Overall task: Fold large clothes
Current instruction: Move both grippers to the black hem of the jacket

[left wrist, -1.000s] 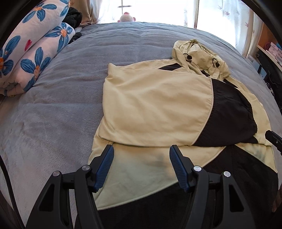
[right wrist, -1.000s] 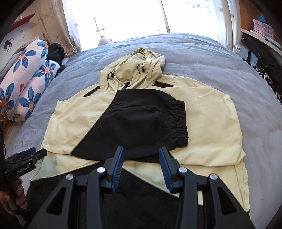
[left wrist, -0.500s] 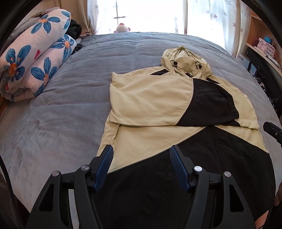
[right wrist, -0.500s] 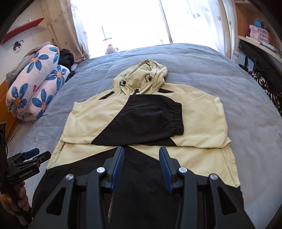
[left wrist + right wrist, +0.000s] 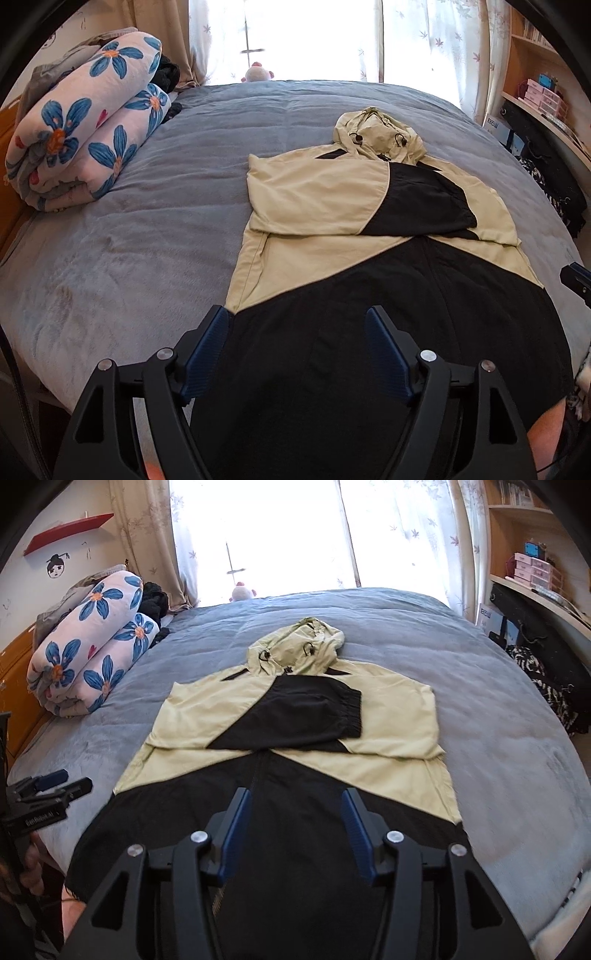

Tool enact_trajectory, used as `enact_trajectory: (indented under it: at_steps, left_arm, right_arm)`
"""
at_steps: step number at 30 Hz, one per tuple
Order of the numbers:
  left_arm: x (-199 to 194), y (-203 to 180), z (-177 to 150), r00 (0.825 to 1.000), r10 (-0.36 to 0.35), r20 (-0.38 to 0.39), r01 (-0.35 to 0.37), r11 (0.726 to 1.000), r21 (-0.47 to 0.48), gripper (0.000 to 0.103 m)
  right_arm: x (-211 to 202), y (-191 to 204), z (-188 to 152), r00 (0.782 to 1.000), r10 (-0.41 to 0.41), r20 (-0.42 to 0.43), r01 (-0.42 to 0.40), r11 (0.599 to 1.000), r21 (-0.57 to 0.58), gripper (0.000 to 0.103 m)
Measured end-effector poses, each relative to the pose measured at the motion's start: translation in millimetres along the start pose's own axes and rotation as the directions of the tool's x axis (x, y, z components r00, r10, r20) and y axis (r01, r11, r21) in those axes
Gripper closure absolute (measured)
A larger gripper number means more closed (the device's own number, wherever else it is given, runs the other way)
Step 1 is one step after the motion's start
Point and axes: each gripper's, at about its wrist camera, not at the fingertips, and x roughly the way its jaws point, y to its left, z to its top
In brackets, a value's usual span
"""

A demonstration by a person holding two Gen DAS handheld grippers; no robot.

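A large cream and black hooded jacket (image 5: 325, 206) (image 5: 295, 738) lies flat on the grey bed (image 5: 140, 229) (image 5: 498, 720), hood toward the window, both sleeves folded across the chest. Its black hem reaches the bed's near edge. My left gripper (image 5: 297, 332) is open and empty, hovering over the black hem at its left side. My right gripper (image 5: 295, 814) is open and empty above the middle of the black hem. The left gripper also shows at the left edge of the right wrist view (image 5: 48, 794).
A rolled floral quilt (image 5: 85, 136) (image 5: 92, 646) lies at the bed's left side with dark clothes behind it. A plush toy (image 5: 242, 590) sits by the window. A desk and shelves (image 5: 535, 602) with a dark bag stand to the right.
Both grippers have pulled back and up from the jacket toward the bed's near edge, so more of the black hem shows. The jacket itself has not moved.
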Motion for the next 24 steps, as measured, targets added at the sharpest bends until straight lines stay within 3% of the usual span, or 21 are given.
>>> enact_trajectory:
  at_steps: [10,18,24]
  left_arm:
    - [10.8,58.7,-44.4,0.995,-0.008,-0.101,0.004,0.999,-0.038,0.026]
    - [41.4,90.1,-83.2,0.972,-0.081,-0.222,0.069,0.996,-0.060,0.026]
    - [55.4,96.9,-100.4,0.961,-0.109,-0.255,0.098,0.994,-0.053,0.026]
  right_arm:
    - [-20.6,-53.5,-46.6,0.992,-0.085,-0.091,0.088,0.996,0.033,0.052]
    - [-29.2,-114.5,-84.4,0.972,-0.135,-0.192,0.155,0.984,0.090,0.052]
    - [-20.4,-157.5,-113.2,0.952,-0.097,-0.290,0.163,0.964,0.211,0.051]
